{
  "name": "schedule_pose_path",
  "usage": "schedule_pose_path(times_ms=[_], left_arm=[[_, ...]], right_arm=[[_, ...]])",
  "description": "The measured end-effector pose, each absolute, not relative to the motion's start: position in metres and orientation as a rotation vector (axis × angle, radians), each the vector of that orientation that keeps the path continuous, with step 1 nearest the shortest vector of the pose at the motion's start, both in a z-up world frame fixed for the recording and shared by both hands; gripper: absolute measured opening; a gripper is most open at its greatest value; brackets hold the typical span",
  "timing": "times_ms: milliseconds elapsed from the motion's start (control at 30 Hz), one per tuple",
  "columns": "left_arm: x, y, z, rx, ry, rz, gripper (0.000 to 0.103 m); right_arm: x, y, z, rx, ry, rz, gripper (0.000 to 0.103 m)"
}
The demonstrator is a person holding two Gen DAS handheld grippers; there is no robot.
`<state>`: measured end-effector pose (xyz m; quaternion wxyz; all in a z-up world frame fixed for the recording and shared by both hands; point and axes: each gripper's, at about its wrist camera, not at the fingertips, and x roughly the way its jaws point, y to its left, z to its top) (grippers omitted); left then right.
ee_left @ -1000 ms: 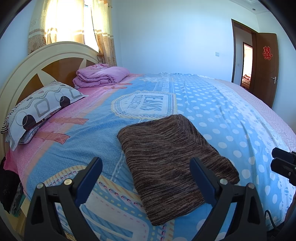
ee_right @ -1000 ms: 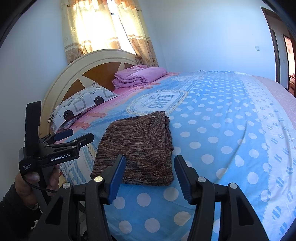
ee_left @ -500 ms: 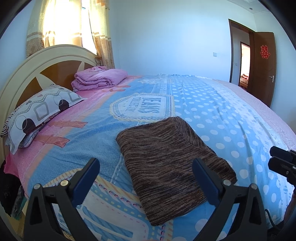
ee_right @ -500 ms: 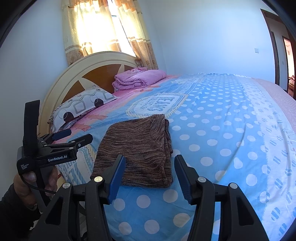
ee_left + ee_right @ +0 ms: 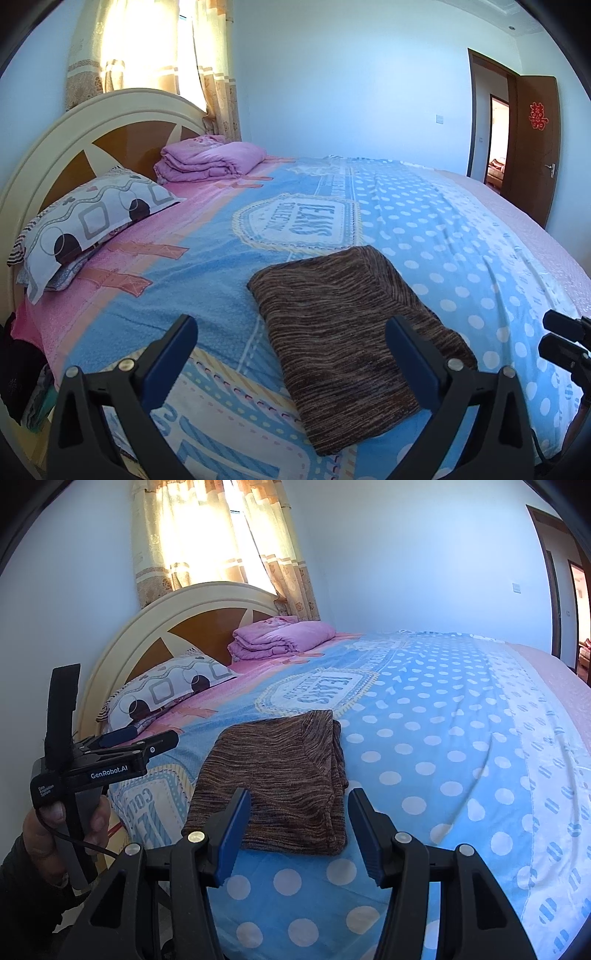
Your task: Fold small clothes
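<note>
The brown knitted garment [image 5: 354, 339] lay folded into a neat rectangle on the blue polka-dot bedspread [image 5: 461, 236], near the edge of the bed closest to the cameras; in the right wrist view its layered edges [image 5: 338, 775] showed along the right side. The left gripper [image 5: 291, 354] hung above the bed with its blue-padded fingers spread wide apart, holding nothing, the cloth showing between and beyond them. The right gripper [image 5: 299, 827] was likewise parted and empty, its fingers framing the near edge of the garment without touching it, as far as the fisheye view allowed one to judge. A hand [image 5: 55, 823] gripped the handle of the left tool at the left of the right wrist view. By the headboard [image 5: 74, 136] rested a patterned pillow [image 5: 92, 221] and, further along, a folded pink quilt [image 5: 210, 158]; a brown door [image 5: 532, 147] stood open at the far right.
</note>
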<state>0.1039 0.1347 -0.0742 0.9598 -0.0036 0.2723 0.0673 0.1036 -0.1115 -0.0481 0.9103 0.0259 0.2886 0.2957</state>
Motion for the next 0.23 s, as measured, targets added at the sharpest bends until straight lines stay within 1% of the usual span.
schedule_pose_path(times_ms=[233], left_arm=[[0.1038, 0.1374, -0.075, 0.003, 0.537, 0.158, 0.103]], right_arm=[[0.1038, -0.1111, -0.0492, 0.053, 0.602, 0.609, 0.056]])
